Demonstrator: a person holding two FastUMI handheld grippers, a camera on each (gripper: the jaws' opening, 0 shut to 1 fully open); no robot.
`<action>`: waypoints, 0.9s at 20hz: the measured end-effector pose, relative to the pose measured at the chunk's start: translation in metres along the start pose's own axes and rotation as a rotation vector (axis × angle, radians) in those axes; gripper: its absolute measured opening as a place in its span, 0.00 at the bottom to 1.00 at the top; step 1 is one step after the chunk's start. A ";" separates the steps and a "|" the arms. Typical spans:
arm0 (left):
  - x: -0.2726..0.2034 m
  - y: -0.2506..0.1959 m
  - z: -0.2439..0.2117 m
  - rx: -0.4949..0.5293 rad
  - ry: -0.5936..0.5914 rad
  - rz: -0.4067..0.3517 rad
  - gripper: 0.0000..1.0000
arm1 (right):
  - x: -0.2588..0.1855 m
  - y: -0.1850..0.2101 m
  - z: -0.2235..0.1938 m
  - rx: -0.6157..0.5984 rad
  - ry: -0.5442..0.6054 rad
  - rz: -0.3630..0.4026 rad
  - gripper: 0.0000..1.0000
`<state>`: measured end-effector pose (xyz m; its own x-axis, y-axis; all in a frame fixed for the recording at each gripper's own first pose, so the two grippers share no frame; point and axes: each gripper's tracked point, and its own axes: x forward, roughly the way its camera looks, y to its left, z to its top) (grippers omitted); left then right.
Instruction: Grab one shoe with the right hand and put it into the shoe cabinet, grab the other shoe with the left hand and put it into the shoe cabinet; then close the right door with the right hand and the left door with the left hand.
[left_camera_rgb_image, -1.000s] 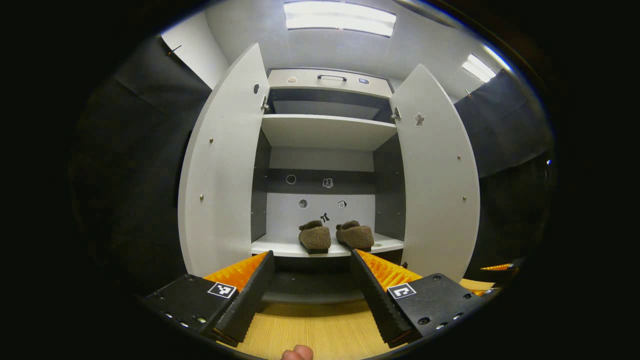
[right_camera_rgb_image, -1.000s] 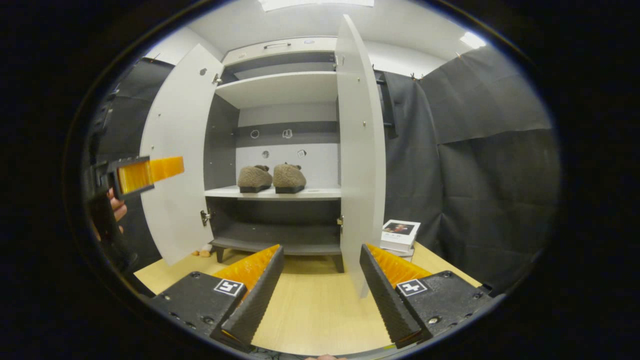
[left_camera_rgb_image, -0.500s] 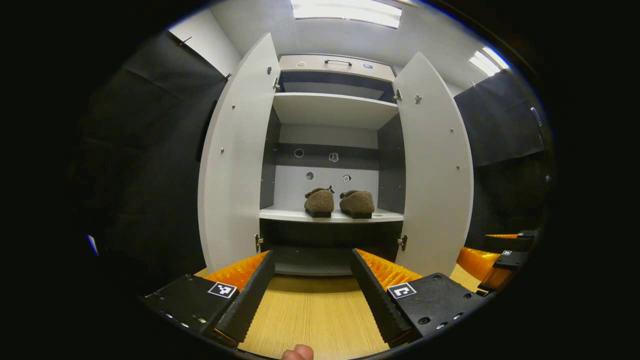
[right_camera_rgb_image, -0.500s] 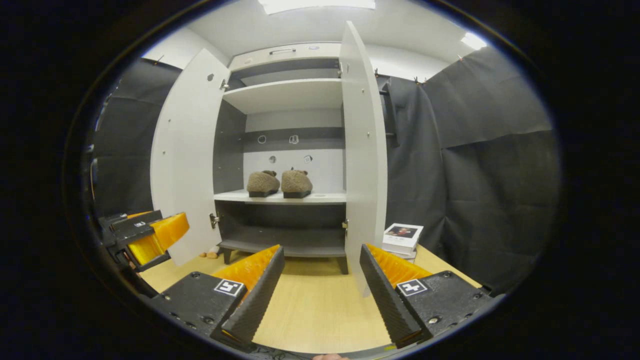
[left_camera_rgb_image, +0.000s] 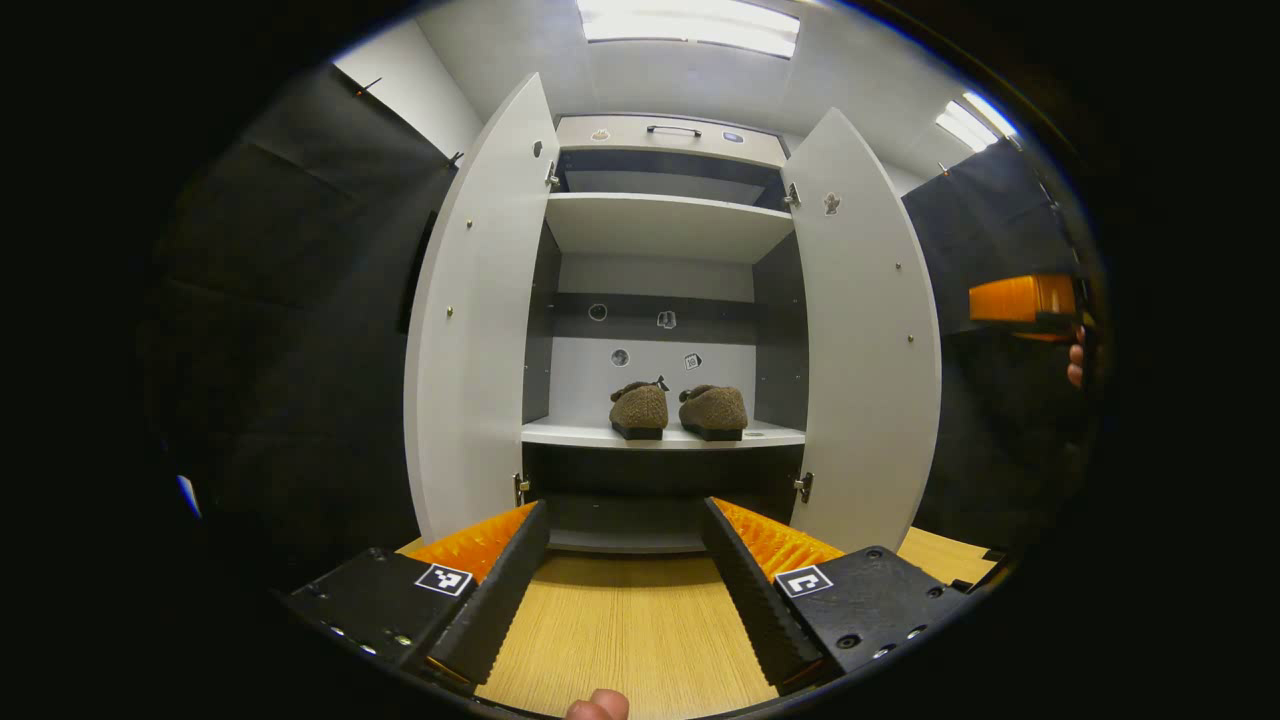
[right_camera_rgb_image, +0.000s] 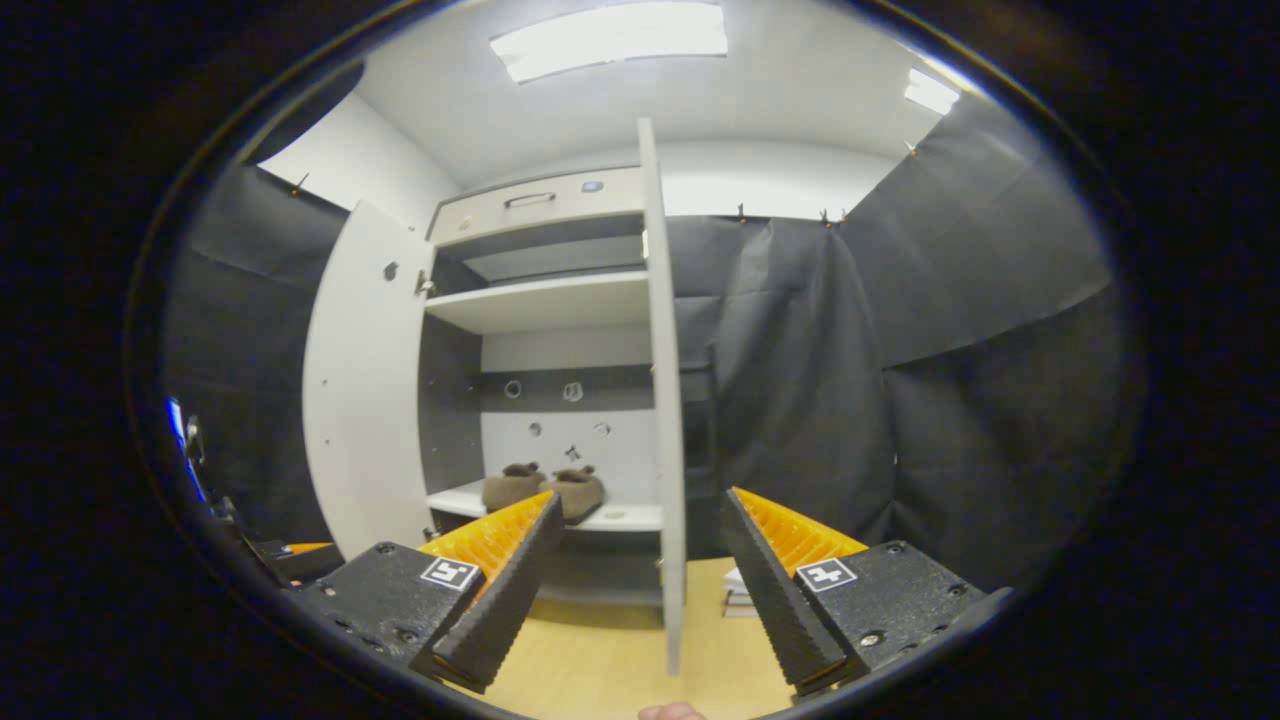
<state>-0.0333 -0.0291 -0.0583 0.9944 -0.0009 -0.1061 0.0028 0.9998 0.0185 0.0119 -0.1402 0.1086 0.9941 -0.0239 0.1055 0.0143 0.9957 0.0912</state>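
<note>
Two brown fuzzy shoes sit side by side on the middle shelf (left_camera_rgb_image: 575, 435) of the shoe cabinet (left_camera_rgb_image: 660, 140), at the centre of the left gripper view. The left shoe (left_camera_rgb_image: 639, 408) and the right shoe (left_camera_rgb_image: 713, 409) stand just beside each other, soles flat on the shelf. Each has its long axis running front to back, one rounded end toward the camera and the other toward the cabinet's back panel; which end is toe or heel is hard to tell at this size. In the right gripper view the same pair shows lower left of centre, the left shoe (right_camera_rgb_image: 510, 484) and right shoe (right_camera_rgb_image: 580, 487) partly behind a finger of that gripper.

Both doors stand wide open. In the left gripper view the left door (left_camera_rgb_image: 470, 330) fills the space left of the opening and the right door (left_camera_rgb_image: 865, 340) the space right of it. In the right gripper view the right door (right_camera_rgb_image: 665, 400) is seen nearly edge-on, a thin upright strip at centre frame.

The left gripper (left_camera_rgb_image: 625, 590) holds its fingers spread apart with nothing between them, low over the wooden floor (left_camera_rgb_image: 620, 640). The right gripper (right_camera_rgb_image: 637, 585) is likewise spread wide and empty; it also appears at the far right edge of the left gripper view (left_camera_rgb_image: 1020, 298), raised, with a hand (left_camera_rgb_image: 1076, 358) behind it.
</note>
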 end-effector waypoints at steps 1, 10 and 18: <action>0.000 -0.004 -0.001 -0.010 0.001 -0.013 0.94 | 0.010 -0.032 0.021 -0.034 -0.041 -0.046 1.00; -0.005 -0.004 -0.006 -0.017 0.023 -0.004 0.94 | 0.119 -0.095 0.024 -0.031 0.043 -0.089 0.96; -0.003 -0.002 -0.008 -0.003 0.026 -0.001 0.94 | 0.114 -0.086 0.029 -0.027 0.075 -0.043 0.96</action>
<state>-0.0375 -0.0306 -0.0664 0.9913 -0.0010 -0.1319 0.0031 0.9999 0.0159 0.1207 -0.2309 0.1415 0.9978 -0.0606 0.0277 0.0586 0.9960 0.0672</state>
